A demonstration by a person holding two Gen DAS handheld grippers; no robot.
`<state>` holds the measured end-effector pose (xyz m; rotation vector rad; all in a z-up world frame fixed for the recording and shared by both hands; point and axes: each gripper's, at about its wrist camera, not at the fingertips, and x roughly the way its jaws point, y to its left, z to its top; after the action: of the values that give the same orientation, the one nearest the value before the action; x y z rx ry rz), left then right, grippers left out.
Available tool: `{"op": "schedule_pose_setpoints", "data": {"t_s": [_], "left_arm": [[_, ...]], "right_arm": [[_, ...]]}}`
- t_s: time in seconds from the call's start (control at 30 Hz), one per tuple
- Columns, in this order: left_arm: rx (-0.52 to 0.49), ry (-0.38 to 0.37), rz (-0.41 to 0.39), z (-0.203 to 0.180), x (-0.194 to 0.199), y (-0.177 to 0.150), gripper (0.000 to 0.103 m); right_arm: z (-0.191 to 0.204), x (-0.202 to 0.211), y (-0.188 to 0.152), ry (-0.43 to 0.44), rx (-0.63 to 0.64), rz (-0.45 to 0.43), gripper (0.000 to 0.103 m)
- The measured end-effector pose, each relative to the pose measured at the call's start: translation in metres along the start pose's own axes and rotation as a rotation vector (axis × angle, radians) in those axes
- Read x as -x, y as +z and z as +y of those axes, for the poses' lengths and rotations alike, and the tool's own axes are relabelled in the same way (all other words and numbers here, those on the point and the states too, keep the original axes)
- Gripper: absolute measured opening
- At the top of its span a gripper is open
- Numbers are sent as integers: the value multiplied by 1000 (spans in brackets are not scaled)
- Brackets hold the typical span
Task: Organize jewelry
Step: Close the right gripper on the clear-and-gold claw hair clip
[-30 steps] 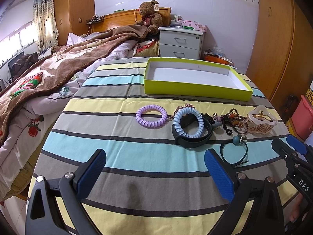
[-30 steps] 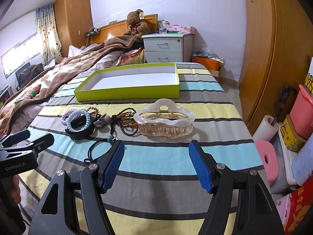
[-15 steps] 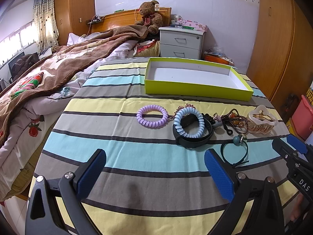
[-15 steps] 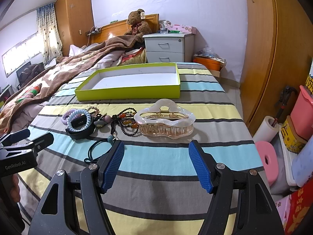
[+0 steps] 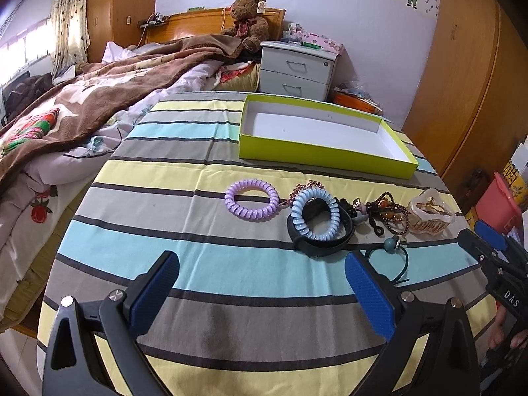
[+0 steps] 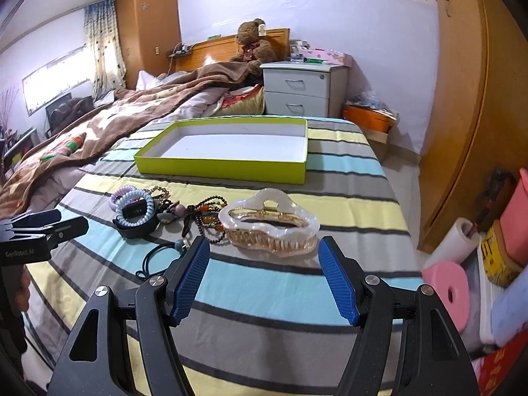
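While the left gripper [image 5: 260, 283] hovers with jaws apart above the striped counter [image 5: 165, 198], the right gripper [image 6: 264, 270], jaws also apart, sits just before the pearly hair claw clip [image 6: 269, 222], which lies beside beaded bracelets [image 6: 208, 214] near the lime-green tray [image 6: 224, 165].

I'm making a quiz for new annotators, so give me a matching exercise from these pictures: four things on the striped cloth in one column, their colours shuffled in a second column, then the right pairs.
Things:
1. tray
2. hair claw
3. left coil tie
4. coil tie on black band

Colours:
A. light blue
B. pearly white
C. lime green outside
D. lilac

Pairs: 1-C, 2-B, 3-D, 4-A
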<state>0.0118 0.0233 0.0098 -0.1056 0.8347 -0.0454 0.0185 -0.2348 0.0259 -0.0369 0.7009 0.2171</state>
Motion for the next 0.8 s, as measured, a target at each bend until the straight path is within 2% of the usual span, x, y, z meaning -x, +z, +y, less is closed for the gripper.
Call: {"op": "schedule_pose_setpoints", "data": {"t_s": [0.3,0.37,0.6,0.8], "left_arm": [[-23,-12,11,2,-3,6,102],[-28,-31,22,3,-5,9,102],[-30,-56,55,6,-13,14,102],[-18,-41,79,12,-23,21,102]], "right_arm": [[5,-18,17,131,130,49,69],[7,-25,22,129,170,67,69],[7,-49,26,178,306,171,69],[4,-60,25,214,374,270,69]]}}
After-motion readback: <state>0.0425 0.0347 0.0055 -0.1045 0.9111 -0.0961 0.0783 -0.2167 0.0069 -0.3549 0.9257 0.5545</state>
